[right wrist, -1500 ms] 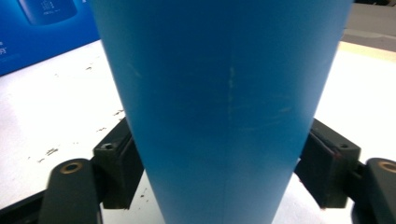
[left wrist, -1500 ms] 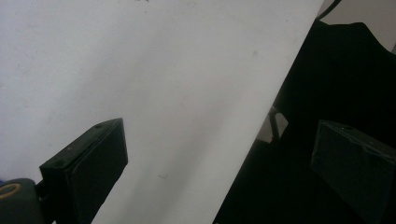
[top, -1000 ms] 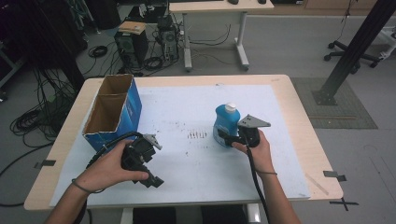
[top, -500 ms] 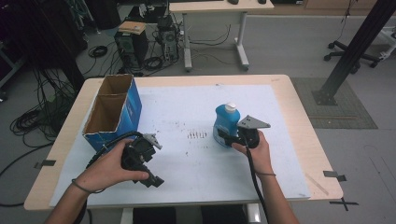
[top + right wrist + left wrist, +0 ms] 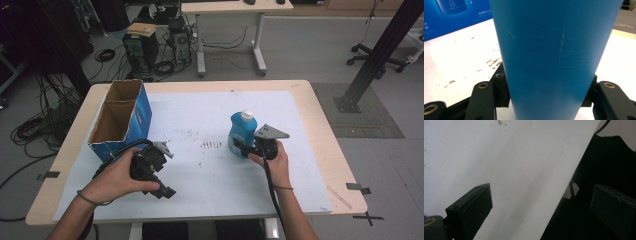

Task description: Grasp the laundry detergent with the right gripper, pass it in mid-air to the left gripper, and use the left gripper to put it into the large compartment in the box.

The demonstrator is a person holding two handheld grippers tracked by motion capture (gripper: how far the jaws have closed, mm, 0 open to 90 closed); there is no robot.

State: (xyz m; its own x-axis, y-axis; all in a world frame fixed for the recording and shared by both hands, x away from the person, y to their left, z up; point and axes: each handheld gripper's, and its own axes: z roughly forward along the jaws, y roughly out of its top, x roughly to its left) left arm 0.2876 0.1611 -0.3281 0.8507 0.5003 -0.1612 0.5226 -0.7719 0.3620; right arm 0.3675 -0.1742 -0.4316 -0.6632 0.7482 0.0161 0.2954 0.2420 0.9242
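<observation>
Bottle (image 5: 243,132), blue plastic with a white cap (image 5: 246,115), standing upright on the white sheet (image 5: 200,115) toward the right half of the desk (image 5: 320,125), well apart from the open blue carton (image 5: 120,120) at the left edge. My right gripper (image 5: 240,148) has just been closing and now has its jaws pressed on the lower body of the bottle, one on each flank, as the right gripper view shows (image 5: 549,50). I judge the wall smooth, somewhat slippery, and liable to flex if squeezed hard; the weight depends on the fill, which I cannot tell. A low hold on the broad body seems sound, though the bottle may tip top-heavy when lifted. My left gripper (image 5: 167,190) rests near the front left edge of the desk, jaws wide apart and holding nothing.
</observation>
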